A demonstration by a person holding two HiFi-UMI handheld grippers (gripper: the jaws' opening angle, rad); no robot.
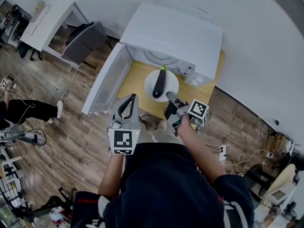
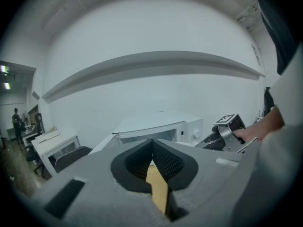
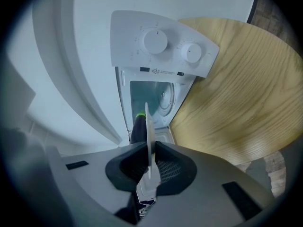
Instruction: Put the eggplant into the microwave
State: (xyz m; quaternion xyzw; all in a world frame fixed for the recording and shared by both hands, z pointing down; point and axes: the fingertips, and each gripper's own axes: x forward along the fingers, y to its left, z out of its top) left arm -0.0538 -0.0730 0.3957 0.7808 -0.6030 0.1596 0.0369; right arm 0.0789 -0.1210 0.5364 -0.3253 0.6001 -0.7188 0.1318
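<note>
A dark purple eggplant (image 1: 159, 82) with a green stem lies on a white plate (image 1: 170, 80), held over the wooden table (image 1: 133, 77) in front of the white microwave (image 1: 175, 34). The microwave's door (image 1: 107, 80) hangs open to the left. My right gripper (image 1: 170, 97) is shut on the plate's near rim. In the right gripper view the plate (image 3: 147, 126) shows edge-on between the jaws of the right gripper (image 3: 150, 145), with the eggplant (image 3: 138, 126) beside it and the microwave's cavity (image 3: 156, 96) beyond. My left gripper (image 1: 130, 99) is shut and empty, left of the plate.
A white desk (image 1: 47, 23) and a grey chair (image 1: 85, 42) stand at the far left. Cables and a power strip (image 1: 222, 151) lie on the wood floor. Someone's legs (image 1: 28, 110) reach in at the left edge. The left gripper view shows the right gripper (image 2: 227, 134) near the microwave (image 2: 156, 126).
</note>
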